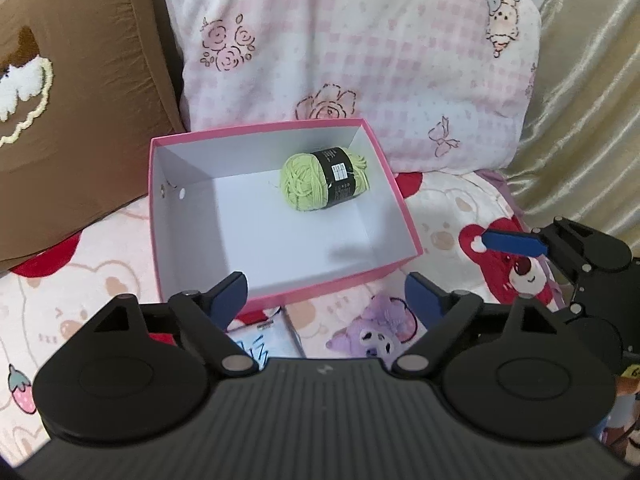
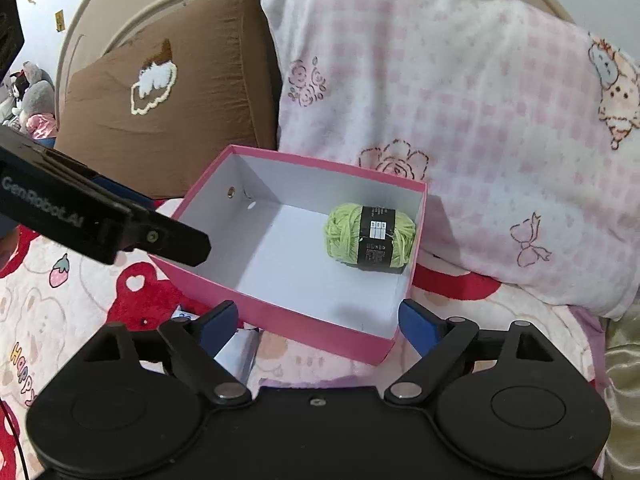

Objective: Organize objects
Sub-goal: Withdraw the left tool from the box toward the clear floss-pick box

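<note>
A pink box (image 1: 340, 282) with a white inside sits open on the bed. A ball of light green yarn (image 1: 325, 179) with a black label lies in its far right corner, also seen from the right wrist as the yarn (image 2: 370, 237) in the box (image 2: 304, 324). My left gripper (image 1: 326, 294) hangs open above the box's near wall, nothing between its blue pads. My right gripper (image 2: 318, 320) is open and empty too, over the box's near right corner. One blue finger of the right gripper (image 1: 514, 242) shows beside the box; the left gripper's black finger (image 2: 176, 242) reaches over the box's left rim.
A brown pillow (image 2: 168, 120) and a pink checked pillow (image 2: 460, 120) lean behind the box. A white packet (image 1: 260, 346) and a purple plush toy (image 1: 376, 332) lie on the cartoon bedspread (image 1: 80, 300) in front of it. Gold fabric (image 1: 592, 100) hangs at the right.
</note>
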